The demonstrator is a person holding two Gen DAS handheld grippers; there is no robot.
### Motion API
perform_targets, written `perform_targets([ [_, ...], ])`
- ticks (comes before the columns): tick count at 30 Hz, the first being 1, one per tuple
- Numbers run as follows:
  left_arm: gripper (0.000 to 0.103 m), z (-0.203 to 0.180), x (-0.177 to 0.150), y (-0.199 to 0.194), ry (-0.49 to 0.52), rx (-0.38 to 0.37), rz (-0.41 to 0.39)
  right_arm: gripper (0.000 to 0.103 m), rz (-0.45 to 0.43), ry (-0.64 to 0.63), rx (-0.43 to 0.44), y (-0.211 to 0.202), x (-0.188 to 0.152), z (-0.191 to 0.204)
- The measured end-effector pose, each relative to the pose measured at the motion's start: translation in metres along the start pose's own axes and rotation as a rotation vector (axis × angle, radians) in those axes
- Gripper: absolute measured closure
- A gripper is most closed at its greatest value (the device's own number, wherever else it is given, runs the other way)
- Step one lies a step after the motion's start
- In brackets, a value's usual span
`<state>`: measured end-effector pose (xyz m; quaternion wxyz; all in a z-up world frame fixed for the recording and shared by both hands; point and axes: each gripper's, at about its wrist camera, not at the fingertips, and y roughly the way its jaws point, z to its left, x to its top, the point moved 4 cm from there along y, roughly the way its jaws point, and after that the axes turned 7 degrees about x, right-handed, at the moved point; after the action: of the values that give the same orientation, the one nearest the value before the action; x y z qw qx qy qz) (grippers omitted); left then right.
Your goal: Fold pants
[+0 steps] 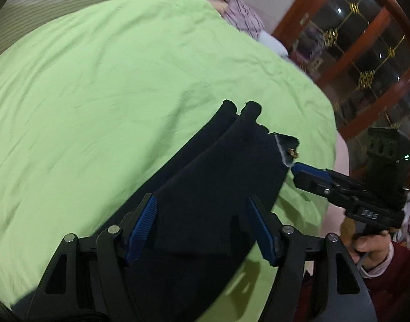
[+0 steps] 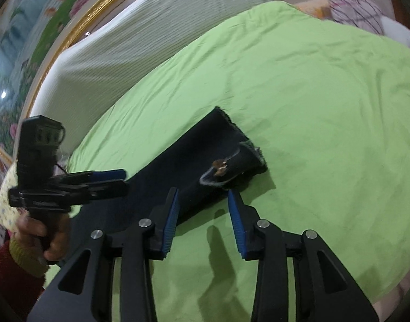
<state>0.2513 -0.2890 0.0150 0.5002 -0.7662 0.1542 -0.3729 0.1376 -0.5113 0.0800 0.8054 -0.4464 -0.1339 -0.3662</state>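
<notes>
Black tongs (image 2: 202, 201), blue ribbed pads (image 1: 143, 228), silver screws.

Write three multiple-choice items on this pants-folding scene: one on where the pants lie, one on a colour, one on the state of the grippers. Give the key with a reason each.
1. Where do the dark pants lie?
A. on the green bedspread
B. on a wooden floor
C. over a chair back

2. What colour are the gripper finger pads?
A. red
B. blue
C. yellow

3. How do the right gripper and left gripper stand?
A. both clamped on cloth
B. one clamped, one open
C. both open

Key:
1 A, green fabric surrounds the pants.
2 B, the ribbed pads show blue in both views.
3 C, each pair of fingers stands apart, gripping nothing.
</notes>
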Motion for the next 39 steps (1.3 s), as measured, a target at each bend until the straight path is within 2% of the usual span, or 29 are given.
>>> perform_targets([
  [3,0.041,-0.004,0.009,0.018,0.028,-0.014,0.037,0.064,-0.014,0.026,0.033,0.003,0.003,-0.001],
  [5,0.048,-0.006,0.013,0.032,0.055,0.005,0.071,0.064,-0.005,0.027,0.037,0.005,0.002,-0.007],
  [6,0.056,-0.007,0.015,0.037,0.067,0.023,0.078,0.065,0.005,0.027,0.034,0.008,0.001,-0.007],
  [7,0.066,-0.007,0.016,0.039,0.078,0.035,0.076,0.071,0.011,0.023,0.029,0.009,0.000,-0.008],
  [8,0.072,-0.008,0.018,0.039,0.088,0.036,0.072,0.085,0.015,0.016,0.023,0.011,-0.001,-0.008],
  [9,0.085,-0.009,0.020,0.040,0.096,0.030,0.071,0.091,0.017,0.007,0.019,0.012,-0.002,-0.007],
  [10,0.093,-0.009,0.021,0.040,0.100,0.025,0.070,0.093,0.016,0.005,0.021,0.012,-0.002,-0.007],
  [13,0.099,-0.014,0.026,0.036,0.132,0.036,0.059,0.096,-0.008,-0.021,0.037,0.010,0.003,-0.001],
  [18,0.100,-0.027,0.039,0.024,0.178,0.042,0.024,0.097,-0.055,-0.057,0.070,0.004,0.013,0.008],
  [20,0.096,-0.032,0.044,0.025,0.201,0.046,0.038,0.097,-0.038,-0.052,0.071,0.007,0.013,0.005],
  [21,0.084,-0.035,0.046,0.031,0.218,0.058,0.068,0.097,-0.029,-0.048,0.070,0.007,0.012,0.002],
  [22,0.066,-0.037,0.047,0.036,0.230,0.067,0.091,0.097,-0.022,-0.043,0.074,0.007,0.010,0.001],
  [24,0.054,-0.042,0.048,0.047,0.261,0.091,0.123,0.097,-0.017,-0.035,0.075,0.004,0.006,-0.004],
  [27,0.055,-0.046,0.050,0.061,0.300,0.121,0.153,0.097,-0.007,-0.021,0.074,0.001,-0.001,-0.011],
  [29,0.062,-0.044,0.054,0.068,0.291,0.102,0.168,0.097,-0.002,-0.008,0.071,0.001,-0.005,-0.017],
  [30,0.073,-0.043,0.056,0.070,0.287,0.087,0.171,0.097,0.000,-0.003,0.070,0.001,-0.007,-0.019],
  [31,0.089,-0.043,0.057,0.071,0.284,0.070,0.171,0.097,0.001,0.004,0.069,0.001,-0.009,-0.022],
  [33,0.093,-0.043,0.060,0.068,0.270,0.024,0.162,0.097,-0.002,0.010,0.075,0.002,-0.010,-0.024],
  [39,0.095,-0.032,0.070,0.038,0.261,0.036,0.087,0.097,-0.064,-0.031,0.113,-0.004,0.011,-0.009],
])
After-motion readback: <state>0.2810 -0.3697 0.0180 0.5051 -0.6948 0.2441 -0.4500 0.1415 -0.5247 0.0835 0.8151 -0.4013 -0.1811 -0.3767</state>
